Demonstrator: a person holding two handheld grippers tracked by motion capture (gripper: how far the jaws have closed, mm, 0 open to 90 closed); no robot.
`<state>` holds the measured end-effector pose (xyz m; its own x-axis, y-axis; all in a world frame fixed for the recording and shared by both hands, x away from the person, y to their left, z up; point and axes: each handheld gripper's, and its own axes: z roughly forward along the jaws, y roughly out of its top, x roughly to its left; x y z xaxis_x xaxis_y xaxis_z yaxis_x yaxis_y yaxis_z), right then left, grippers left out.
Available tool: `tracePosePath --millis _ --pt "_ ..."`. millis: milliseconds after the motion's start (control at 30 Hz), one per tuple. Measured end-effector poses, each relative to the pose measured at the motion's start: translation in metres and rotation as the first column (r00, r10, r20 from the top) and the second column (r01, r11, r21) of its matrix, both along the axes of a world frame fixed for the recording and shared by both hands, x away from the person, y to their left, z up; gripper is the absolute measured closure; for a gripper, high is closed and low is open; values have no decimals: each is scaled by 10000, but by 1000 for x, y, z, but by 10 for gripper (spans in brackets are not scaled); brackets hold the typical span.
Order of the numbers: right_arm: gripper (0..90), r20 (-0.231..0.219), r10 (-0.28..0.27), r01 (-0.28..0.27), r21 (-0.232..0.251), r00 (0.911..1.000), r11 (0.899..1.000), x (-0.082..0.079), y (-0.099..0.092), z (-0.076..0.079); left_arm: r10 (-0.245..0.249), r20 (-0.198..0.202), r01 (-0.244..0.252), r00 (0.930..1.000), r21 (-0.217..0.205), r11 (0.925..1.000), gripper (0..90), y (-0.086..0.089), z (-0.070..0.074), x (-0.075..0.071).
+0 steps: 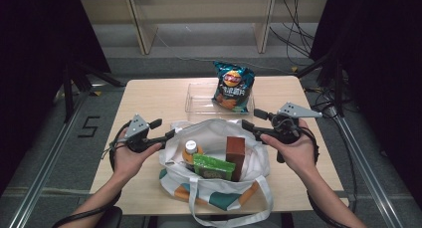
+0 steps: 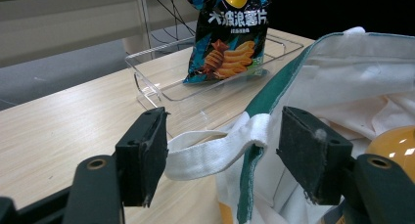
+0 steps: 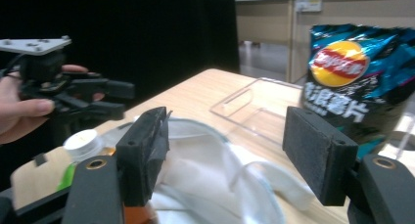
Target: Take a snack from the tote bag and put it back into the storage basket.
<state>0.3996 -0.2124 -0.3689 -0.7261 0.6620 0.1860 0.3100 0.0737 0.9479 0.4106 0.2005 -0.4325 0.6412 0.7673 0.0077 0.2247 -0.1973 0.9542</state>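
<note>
A white tote bag (image 1: 219,122) with teal trim lies open at the table's front middle. Inside it are a white-capped orange bottle (image 1: 190,149), a green packet (image 1: 214,167) and a brown box (image 1: 235,156). My left gripper (image 1: 164,129) sits at the bag's left rim. In the left gripper view it (image 2: 222,131) is open, with the bag's white handle strap (image 2: 215,153) lying loose between the jaws. My right gripper (image 1: 253,119) hovers at the bag's right rim, open and holding nothing (image 3: 227,136). A blue chips bag (image 1: 233,86) stands in a clear tray (image 1: 199,98) behind.
The table's left and right sides are bare wood. The tote's second handle (image 1: 199,208) hangs over the front edge. A wooden frame and cables lie on the floor beyond the table. Dark curtains flank both sides.
</note>
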Motion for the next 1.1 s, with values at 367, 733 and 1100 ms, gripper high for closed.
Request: tracePosePath --millis 367,733,1100 --pt "334 46 986 -987 150 9951 9950 -20 3 -2 0 7 0 10000 -12 10000 343 0 0 0" --pt "327 113 1797 -1797 -18 9837 9837 -32 13 -7 -2 23 2 10000 4 10000 343 0 0 0" --pt "308 -181 2287 -2292 -335 9733 9728 -35 20 -16 21 23 -21 10000 -16 10000 343 1 0 0"
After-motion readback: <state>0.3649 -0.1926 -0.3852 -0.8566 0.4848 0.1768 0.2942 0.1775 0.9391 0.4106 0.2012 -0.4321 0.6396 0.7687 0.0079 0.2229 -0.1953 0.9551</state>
